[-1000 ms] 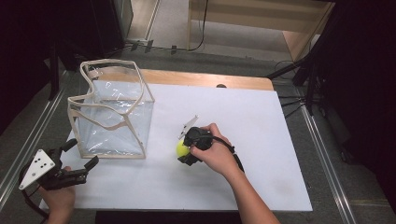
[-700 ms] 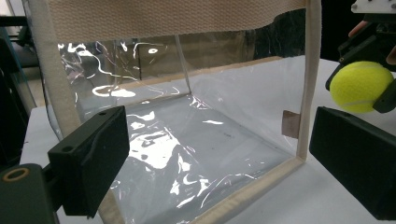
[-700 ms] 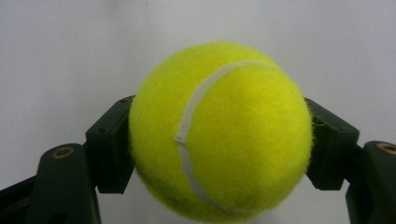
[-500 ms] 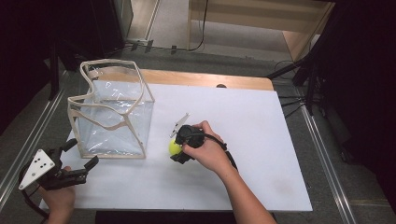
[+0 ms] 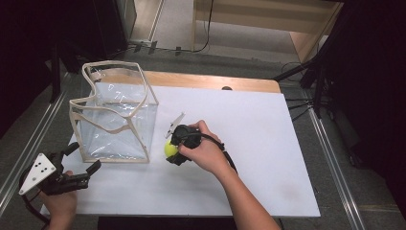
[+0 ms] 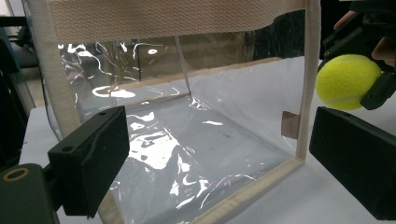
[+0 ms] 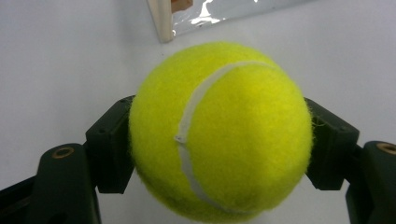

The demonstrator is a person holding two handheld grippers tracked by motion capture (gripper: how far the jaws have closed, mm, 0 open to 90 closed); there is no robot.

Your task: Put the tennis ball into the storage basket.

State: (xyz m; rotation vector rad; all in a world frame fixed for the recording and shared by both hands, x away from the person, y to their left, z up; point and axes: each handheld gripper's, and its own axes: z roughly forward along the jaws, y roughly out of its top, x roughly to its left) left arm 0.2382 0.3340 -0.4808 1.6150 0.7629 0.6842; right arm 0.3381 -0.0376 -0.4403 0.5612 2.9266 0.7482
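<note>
ball (image 7: 219, 130) clamped between both pads of right tongs (image 5: 173, 151), jaws pressed in on its sides, seam facing the camera, lifted just clear of white table (image 5: 268, 143). sits at the jaw tips, just beside the near corner post of clear bag (image 5: 115, 120), outside it and below its tan rim. left tongs (image 5: 84, 163) wide open with nothing between the jaws, resting low at the near side of the bag, well apart from the ball. best to raise the ball straight up first, above the fabric trim, since a level push from here would likely knock the corner post and shove the light bag aside. then carry over the open mouth, toward the middle and away from the drooping strap on top. keep the squeeze firm and even; felt grips well but a round ball may roll out if the jaws slacken early. release low inside, to limit bounce. could steady the bag with the left tongs on its near edge if it starts to slide.
</note>
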